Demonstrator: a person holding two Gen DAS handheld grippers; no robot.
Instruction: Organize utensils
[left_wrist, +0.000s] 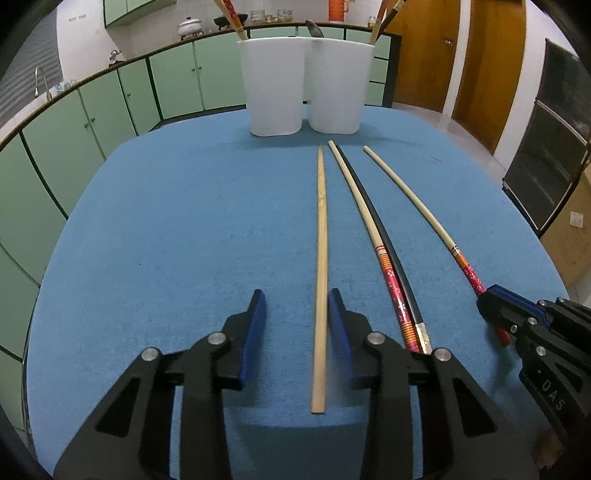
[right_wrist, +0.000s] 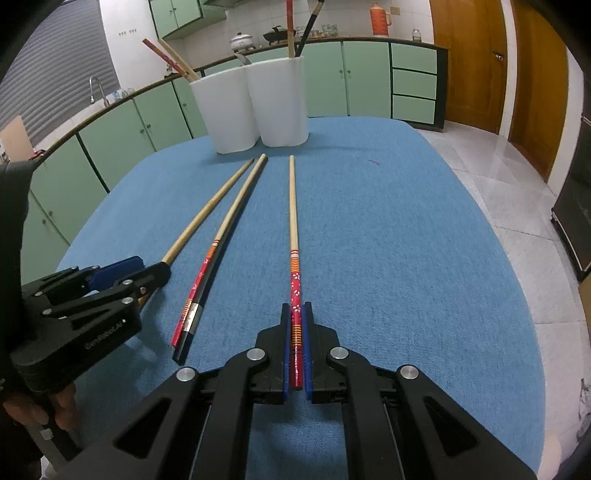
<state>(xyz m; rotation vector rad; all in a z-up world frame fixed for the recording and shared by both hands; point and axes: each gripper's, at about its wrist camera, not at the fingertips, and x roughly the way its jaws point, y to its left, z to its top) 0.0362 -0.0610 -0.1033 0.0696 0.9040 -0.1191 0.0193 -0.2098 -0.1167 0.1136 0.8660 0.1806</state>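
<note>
Several chopsticks lie on the blue table (left_wrist: 166, 221). My left gripper (left_wrist: 297, 310) is open around a plain wooden chopstick (left_wrist: 321, 236), which lies between its fingers. Beside it lie a red-handled chopstick (left_wrist: 365, 218) and a black chopstick (left_wrist: 384, 236), touching each other. My right gripper (right_wrist: 295, 321) is shut on another red-handled chopstick (right_wrist: 293, 206), also seen in the left wrist view (left_wrist: 417, 199). A white two-part holder (left_wrist: 306, 85) stands at the far table edge with chopsticks in it; it also shows in the right wrist view (right_wrist: 255, 107).
Green kitchen cabinets (left_wrist: 110, 107) curve behind the table, with a sink tap (left_wrist: 40, 79) at left. Wooden doors (right_wrist: 476, 62) and a tiled floor (right_wrist: 517, 192) lie to the right. A dark cabinet (left_wrist: 546, 147) stands at far right.
</note>
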